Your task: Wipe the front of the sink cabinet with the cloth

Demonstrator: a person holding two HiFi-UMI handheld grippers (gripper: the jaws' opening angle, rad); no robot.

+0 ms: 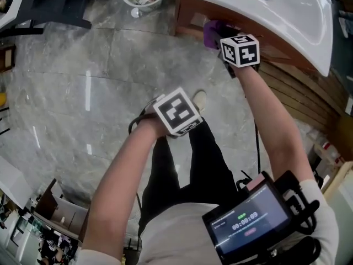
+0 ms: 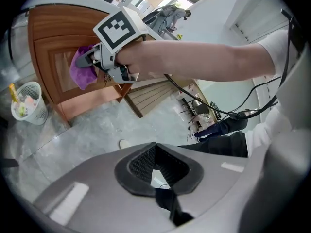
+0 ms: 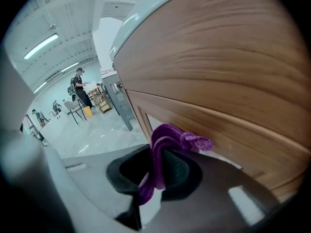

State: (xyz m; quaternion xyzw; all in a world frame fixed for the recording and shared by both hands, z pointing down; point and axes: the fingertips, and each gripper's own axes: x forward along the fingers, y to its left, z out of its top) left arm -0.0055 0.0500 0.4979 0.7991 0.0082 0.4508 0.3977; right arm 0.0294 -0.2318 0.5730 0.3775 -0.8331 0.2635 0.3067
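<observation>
Gripping the single purple cloth (image 3: 167,140) between its closed jaws, the right claw (image 3: 155,171) held it bunched against the wooden front of the sink cabinet (image 3: 218,81), a loop of the fabric touching the panel just under the white sink (image 1: 287,10). The left gripper view showed the same cloth pressed to the cabinet's recessed door panel. The left claw (image 2: 156,166) was clenched with nothing between its pads, held low over the grey marble floor (image 1: 83,81) and well apart from the cabinet. Two marker cubes showed in the head view, one on each claw, each face carrying a black-and-white square pattern rather than letters. One small dark screen (image 1: 251,220) hung at the person's chest, with pale digits like a timer and a pink bar below, too blurred to read for certain. One white mesh wastebasket (image 2: 29,103) with scraps in it stood on the floor near the cabinet's corner. One standing person (image 3: 80,89) in dark clothes appeared far off in the right gripper view.
</observation>
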